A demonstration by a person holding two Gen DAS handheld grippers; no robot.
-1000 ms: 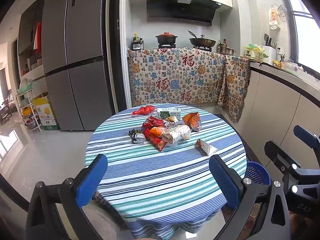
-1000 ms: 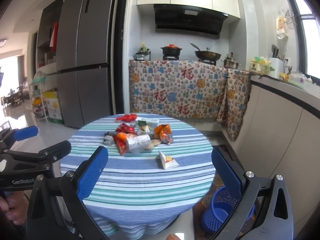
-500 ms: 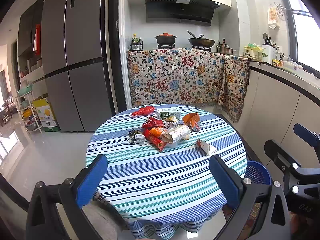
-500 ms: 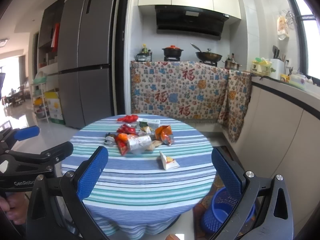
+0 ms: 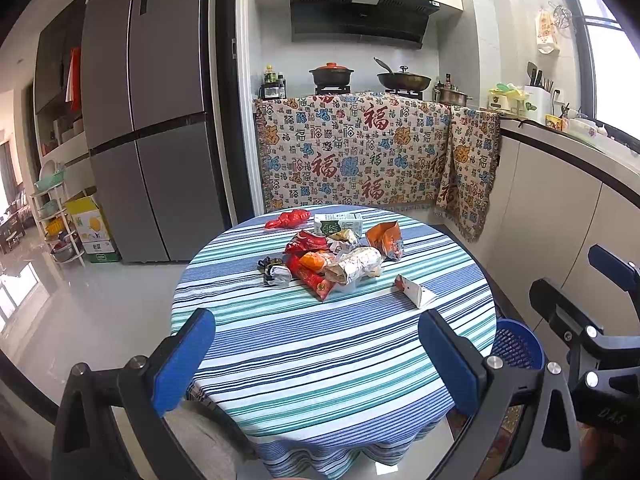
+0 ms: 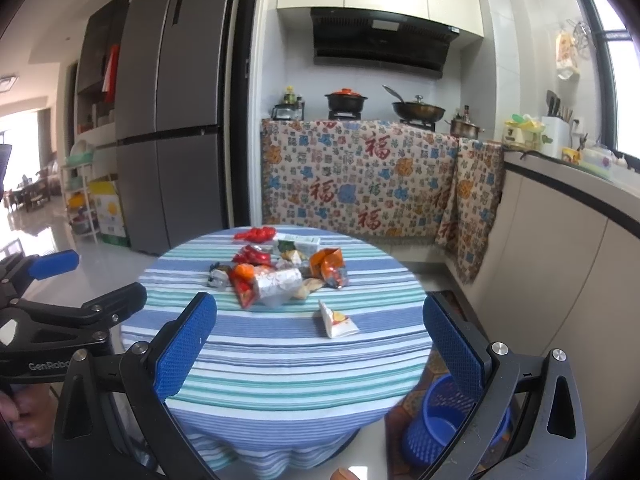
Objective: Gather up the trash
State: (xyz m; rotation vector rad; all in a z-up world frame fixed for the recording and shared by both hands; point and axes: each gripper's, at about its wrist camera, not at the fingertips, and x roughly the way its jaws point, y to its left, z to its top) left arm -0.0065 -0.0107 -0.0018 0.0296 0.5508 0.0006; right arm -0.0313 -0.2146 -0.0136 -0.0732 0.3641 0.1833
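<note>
A heap of snack wrappers (image 5: 334,258) lies in the middle of a round table with a blue striped cloth (image 5: 320,344). A white triangular wrapper (image 5: 414,290) lies apart at the right; it also shows in the right wrist view (image 6: 336,319). The heap shows in the right wrist view (image 6: 276,272) too. A blue mesh bin (image 5: 516,346) stands on the floor right of the table, also in the right wrist view (image 6: 436,426). My left gripper (image 5: 316,360) is open and empty before the table's near edge. My right gripper (image 6: 320,348) is open and empty, also short of the table.
A grey fridge (image 5: 148,120) stands at the back left. A counter draped in patterned cloth (image 5: 360,160) with pots is behind the table. Cabinets (image 5: 560,220) run along the right. A shelf rack (image 5: 56,220) stands at far left. Tiled floor surrounds the table.
Both views have risen and shifted very slightly; the table and wrappers have not moved. Both grippers stay open.
</note>
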